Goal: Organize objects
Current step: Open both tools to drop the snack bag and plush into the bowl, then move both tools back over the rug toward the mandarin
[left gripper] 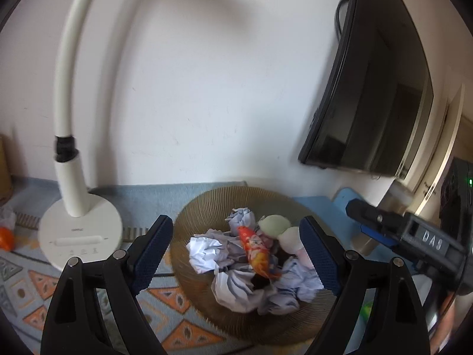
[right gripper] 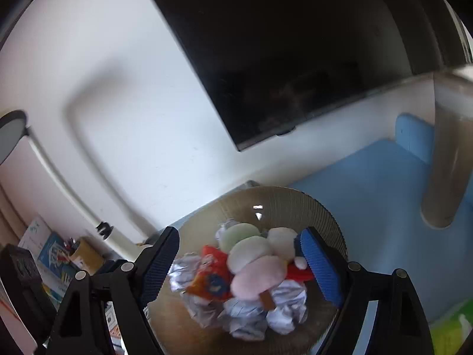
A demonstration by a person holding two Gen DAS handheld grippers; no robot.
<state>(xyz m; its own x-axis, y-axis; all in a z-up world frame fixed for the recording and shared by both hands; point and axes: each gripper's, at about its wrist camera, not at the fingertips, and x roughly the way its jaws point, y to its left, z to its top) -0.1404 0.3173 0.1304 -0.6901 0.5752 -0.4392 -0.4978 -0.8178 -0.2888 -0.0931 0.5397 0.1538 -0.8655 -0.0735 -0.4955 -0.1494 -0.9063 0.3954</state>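
Between the wide-spread fingers of the left tool [left gripper: 236,254] and right tool [right gripper: 241,261] sits a ribbed round basket [left gripper: 207,204] holding crumpled paper [left gripper: 204,253], a glossy orange wrapper [left gripper: 257,251] and soft pastel plush [right gripper: 254,257].

A patterned mat [left gripper: 35,290] carries a woven basket [left gripper: 207,204] beside a white lamp base [left gripper: 79,233].

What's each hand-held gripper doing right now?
Left hand-held gripper: open, holding nothing, above the basket.
Right hand-held gripper: open, holding nothing.
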